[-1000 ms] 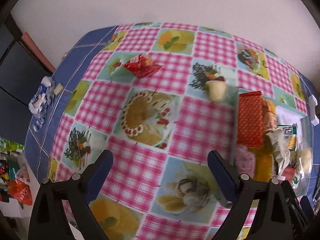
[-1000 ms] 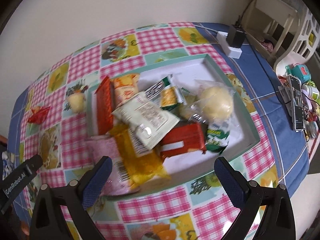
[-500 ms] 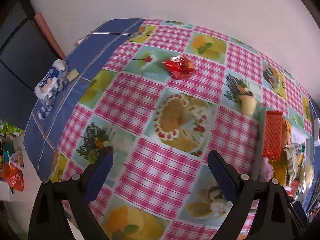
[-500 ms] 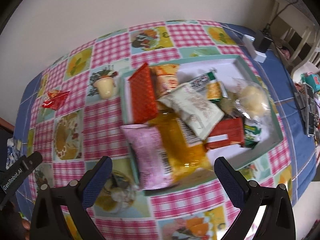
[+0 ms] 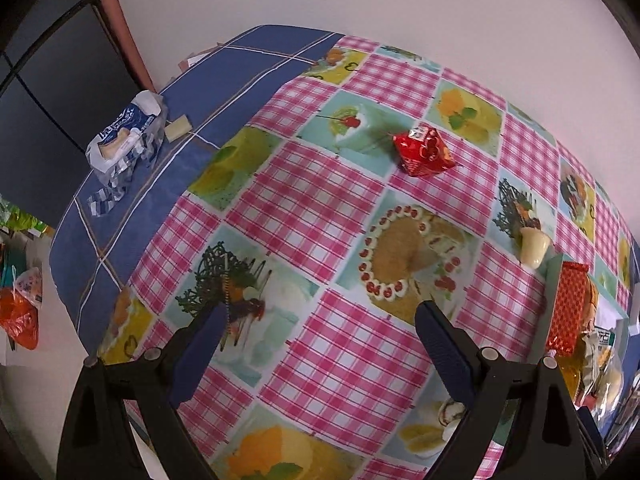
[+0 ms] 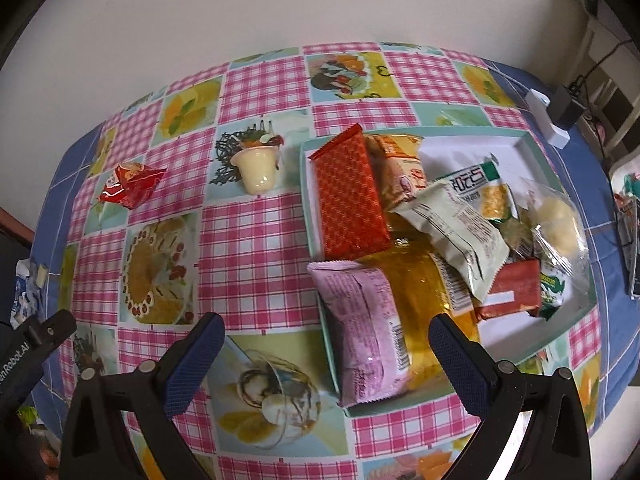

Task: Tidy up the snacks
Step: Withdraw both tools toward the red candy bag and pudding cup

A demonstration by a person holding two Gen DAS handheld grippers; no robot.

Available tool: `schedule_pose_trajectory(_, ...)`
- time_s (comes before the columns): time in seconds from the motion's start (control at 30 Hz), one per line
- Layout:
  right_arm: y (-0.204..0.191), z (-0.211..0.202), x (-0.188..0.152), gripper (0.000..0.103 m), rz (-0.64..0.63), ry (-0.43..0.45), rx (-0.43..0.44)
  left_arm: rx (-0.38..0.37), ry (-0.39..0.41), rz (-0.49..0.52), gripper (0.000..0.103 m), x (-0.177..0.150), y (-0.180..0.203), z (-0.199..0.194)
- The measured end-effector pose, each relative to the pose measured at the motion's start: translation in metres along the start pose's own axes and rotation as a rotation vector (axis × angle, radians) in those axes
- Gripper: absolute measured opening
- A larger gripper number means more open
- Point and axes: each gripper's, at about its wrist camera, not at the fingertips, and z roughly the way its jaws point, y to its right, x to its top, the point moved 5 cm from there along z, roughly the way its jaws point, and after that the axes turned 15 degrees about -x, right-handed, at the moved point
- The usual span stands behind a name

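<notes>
Snack packets (image 6: 432, 236) heaped in tray (image 6: 532, 142); red packet (image 6: 130, 185), pudding cup (image 6: 259, 169) outside.

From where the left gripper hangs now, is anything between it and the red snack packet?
Nothing visible. The left gripper is open and empty; only bare tablecloth lies before the red snack packet. The pudding cup stands off to the side.

From my left claw's view, the pale green rectangular tray (image 5: 554, 276) ran off the right edge, its packets squeezed unreadable. From my right, the clear orange plastic packet (image 6: 416, 280) lay mostly buried under other wrappers, its print too small to read.
</notes>
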Motion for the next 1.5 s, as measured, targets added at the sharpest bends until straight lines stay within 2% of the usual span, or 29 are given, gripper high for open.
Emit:
schedule_pose_trajectory(0.37, -0.008, -0.004, 0.017, 0.103, -0.038, 0.075, -0.001, -0.040, 0.052, -0.001, 0.096, 0.021, 0.002, 0.000)
schedule_pose_trajectory(0.53, -0.010, -0.003, 0.026, 0.103, -0.060, 0.103, -0.006, -0.062, 0.125, 0.011, 0.096, 0.039, 0.010, -0.004)
schedule_pose_trajectory(0.73, -0.010, -0.001, 0.039, 0.103, -0.058, 0.122, 0.004, -0.130, 0.252, -0.018, 0.096, 0.054, 0.018, -0.009)
schedule_pose_trajectory(0.97, -0.011, -0.002, 0.059, 0.103, -0.035, 0.146, 0.042, -0.217, 0.233, 0.014, 0.096, 0.066, 0.031, 0.000)
schedule_pose_trajectory(1.17, -0.016, -0.006, 0.079, 0.102, -0.019, 0.183, 0.069, -0.224, 0.266, 0.057, 0.096, 0.084, 0.035, 0.000)
schedule_pose_trajectory(1.23, -0.020, -0.005, 0.086, 0.096, -0.007, 0.192, 0.080, -0.236, 0.266, 0.041, 0.096, 0.090, 0.033, 0.002)
schedule_pose_trajectory(1.3, -0.024, -0.003, 0.090, 0.094, -0.005, 0.196, 0.090, -0.240, 0.263, 0.038, 0.096, 0.095, 0.032, 0.005)
schedule_pose_trajectory(1.4, -0.037, 0.002, 0.094, 0.082, -0.030, 0.207, 0.102, -0.247, 0.258, 0.036, 0.096, 0.104, 0.033, 0.011)
schedule_pose_trajectory(1.5, -0.047, 0.009, 0.096, 0.079, -0.055, 0.208, 0.109, -0.267, 0.247, 0.031, 0.096, 0.109, 0.038, 0.021)
